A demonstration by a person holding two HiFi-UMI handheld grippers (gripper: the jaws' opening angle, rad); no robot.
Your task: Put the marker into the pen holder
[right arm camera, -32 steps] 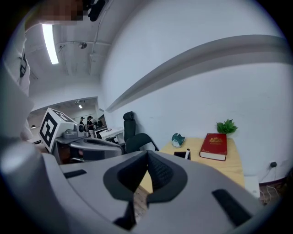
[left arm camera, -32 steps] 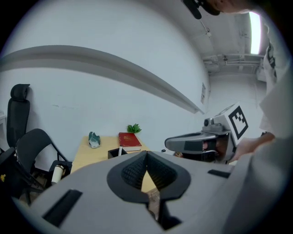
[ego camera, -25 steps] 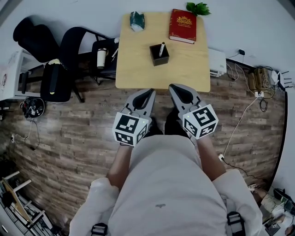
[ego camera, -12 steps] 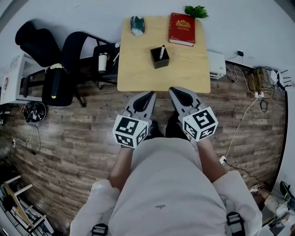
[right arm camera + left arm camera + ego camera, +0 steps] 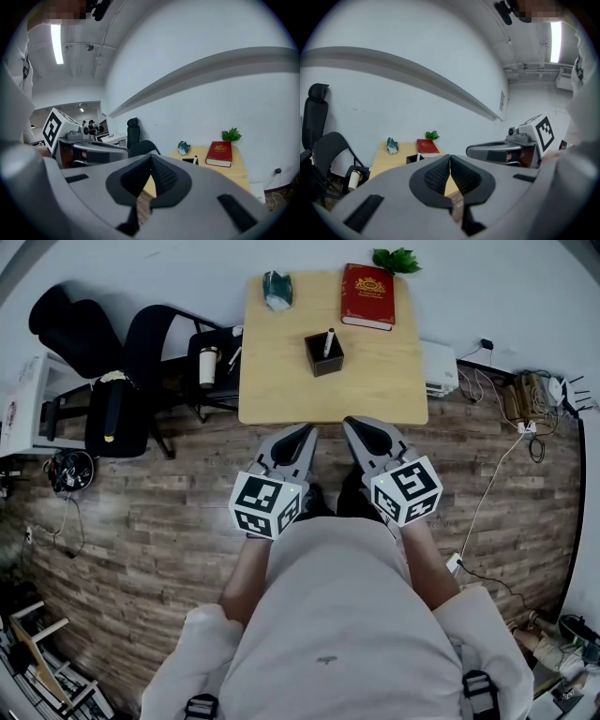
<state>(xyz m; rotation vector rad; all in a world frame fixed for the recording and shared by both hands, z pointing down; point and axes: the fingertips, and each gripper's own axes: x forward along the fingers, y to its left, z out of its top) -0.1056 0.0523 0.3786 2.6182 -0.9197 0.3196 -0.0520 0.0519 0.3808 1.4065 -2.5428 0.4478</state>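
left hand-held gripper [image 5: 305, 431] and right hand-held gripper [image 5: 355, 424] sit closed, empty — slim white marker [image 5: 328, 340] stands in black square pen holder [image 5: 322, 365] on light wooden tabletop [image 5: 380, 381].

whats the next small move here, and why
Probably just rest both grippers; nothing seems left to do. The marker already stands in the pen holder on the table, and the left gripper and right gripper hang short of it, jaws shut on nothing.
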